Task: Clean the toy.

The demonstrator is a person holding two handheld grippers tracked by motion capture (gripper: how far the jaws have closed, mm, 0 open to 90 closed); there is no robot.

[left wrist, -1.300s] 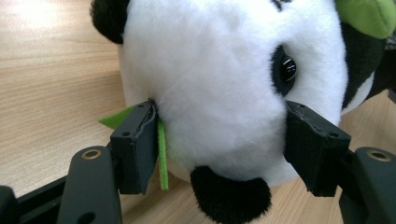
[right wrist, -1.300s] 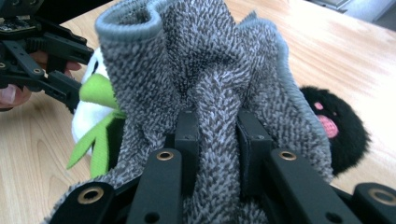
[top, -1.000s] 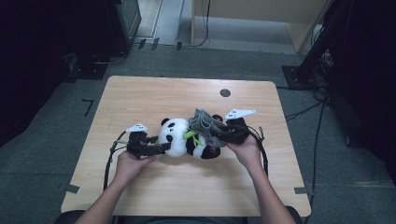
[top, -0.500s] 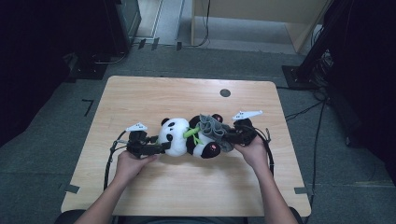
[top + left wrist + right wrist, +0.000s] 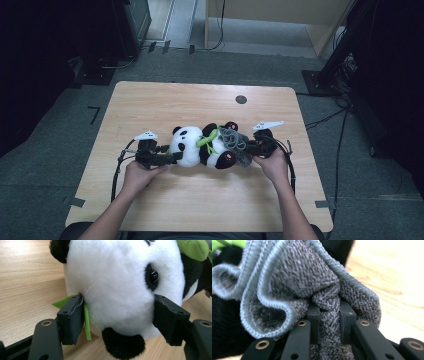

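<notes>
1. The panda [image 5: 200, 147] lies on its side in the middle of the bench [image 5: 200, 205], head toward the left gripper [image 5: 170, 159], so each hand can work one end of it.
2. The left gripper's fingers [image 5: 71, 320] stand either side of the panda's head [image 5: 117, 290], about half open. They have just been opening a little. In the left gripper view they are against the plush with a green felt leaf [image 5: 86, 320] caught at one finger. This looks like a steadying hold rather than a hard squeeze, so the toy does not slide.
3. The right gripper [image 5: 329, 322] is nearly closed, pinching a fold of grey knit cloth [image 5: 294, 282]. The fold is bunched tight between the fingers, which gives a firm grip for pulling.
4. In the high view the cloth [image 5: 235, 142] sits gathered at the panda's lower body, against the legs. Probably it is a small garment being worked onto or off the toy; which, I cannot tell.
</notes>
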